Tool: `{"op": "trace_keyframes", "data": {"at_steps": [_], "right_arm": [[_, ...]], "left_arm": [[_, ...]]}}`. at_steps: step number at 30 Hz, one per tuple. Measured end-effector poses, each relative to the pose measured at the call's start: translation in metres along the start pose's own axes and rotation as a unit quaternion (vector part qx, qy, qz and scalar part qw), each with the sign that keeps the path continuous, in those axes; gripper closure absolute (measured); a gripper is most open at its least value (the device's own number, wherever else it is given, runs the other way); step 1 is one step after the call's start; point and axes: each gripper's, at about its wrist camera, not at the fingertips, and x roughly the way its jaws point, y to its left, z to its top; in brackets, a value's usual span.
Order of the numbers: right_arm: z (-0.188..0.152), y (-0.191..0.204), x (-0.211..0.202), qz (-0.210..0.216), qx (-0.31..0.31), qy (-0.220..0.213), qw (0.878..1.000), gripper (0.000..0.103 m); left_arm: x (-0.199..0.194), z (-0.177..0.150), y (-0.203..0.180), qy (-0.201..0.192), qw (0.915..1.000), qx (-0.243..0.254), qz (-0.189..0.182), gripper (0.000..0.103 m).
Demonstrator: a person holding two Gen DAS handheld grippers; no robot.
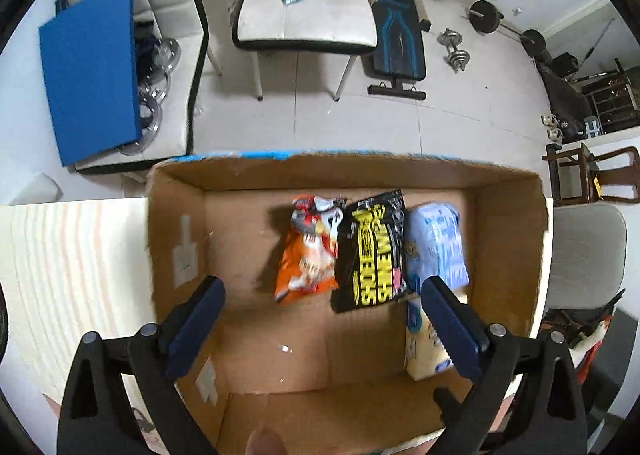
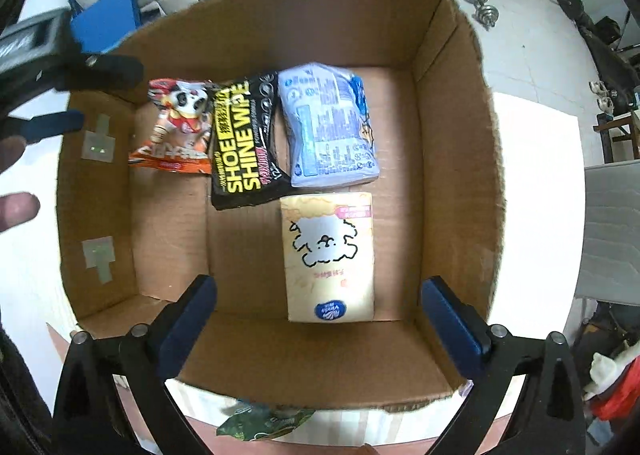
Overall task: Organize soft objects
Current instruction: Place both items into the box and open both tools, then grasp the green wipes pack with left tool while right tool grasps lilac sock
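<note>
With both the left gripper (image 1: 322,319) and the right gripper (image 2: 318,315) wide open and empty above the cardboard box (image 2: 452,159), the green packet (image 2: 264,421) outside it may be forgotten.

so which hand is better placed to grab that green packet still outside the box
Right, probably. The green packet lies just outside the cardboard box's near wall, showing only in the right wrist view, below the open right tongs. The left tongs, also open, hang over the box and don't see it.
</note>
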Motion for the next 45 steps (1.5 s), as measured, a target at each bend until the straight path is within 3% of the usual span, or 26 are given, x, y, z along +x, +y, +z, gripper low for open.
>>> {"op": "trace_keyframes", "data": {"at_steps": [12, 15, 21, 25, 28, 31, 36, 37, 39, 42, 43, 45], "right_arm": [[-0.042, -0.001, -0.051, 0.020, 0.001, -0.051, 0.999, 0.000], [-0.057, -0.001, -0.068, 0.028, -0.013, -0.065, 0.997, 0.000], [-0.114, -0.028, -0.090, 0.013, -0.043, -0.087, 0.995, 0.000], [-0.154, -0.068, -0.069, -0.012, -0.050, -0.060, 0.997, 0.000], [-0.173, -0.101, -0.037, -0.022, -0.053, -0.022, 0.998, 0.000], [-0.176, -0.128, -0.010, -0.016, -0.046, -0.004, 0.999, 0.000], [-0.153, -0.154, 0.021, -0.006, -0.035, -0.004, 0.999, 0.000], [-0.146, -0.155, 0.027, -0.005, -0.035, -0.001, 0.999, 0.000], [-0.132, -0.156, 0.041, -0.007, -0.038, 0.003, 0.999, 0.000], [-0.113, -0.154, 0.059, -0.005, -0.042, 0.006, 0.999, 0.001], [-0.107, -0.153, 0.065, -0.003, -0.042, 0.007, 0.999, 0.004], [-0.100, -0.151, 0.073, 0.004, -0.043, 0.012, 0.999, 0.020]], "left_arm": [[-0.059, -0.083, -0.021, -0.044, 0.9983, 0.038, 0.010, 0.002], [-0.080, -0.106, -0.028, -0.071, 0.9964, 0.040, 0.023, 0.002], [-0.087, -0.193, -0.048, -0.102, 0.9898, 0.059, 0.080, 0.002], [-0.024, -0.255, -0.086, -0.044, 0.9803, 0.137, 0.135, 0.002], [0.029, -0.279, -0.105, 0.009, 0.9755, 0.166, 0.144, 0.002], [0.085, -0.295, -0.119, 0.057, 0.9686, 0.181, 0.161, 0.010], [0.149, -0.306, -0.119, 0.118, 0.9611, 0.177, 0.177, 0.011], [0.158, -0.307, -0.117, 0.125, 0.9609, 0.171, 0.178, 0.013], [0.168, -0.307, -0.112, 0.134, 0.9603, 0.161, 0.184, 0.034], [0.165, -0.305, -0.103, 0.128, 0.9713, 0.118, 0.162, 0.052], [0.162, -0.304, -0.098, 0.127, 0.9758, 0.095, 0.151, 0.054], [0.157, -0.305, -0.088, 0.131, 0.9831, 0.051, 0.117, 0.059]]}}
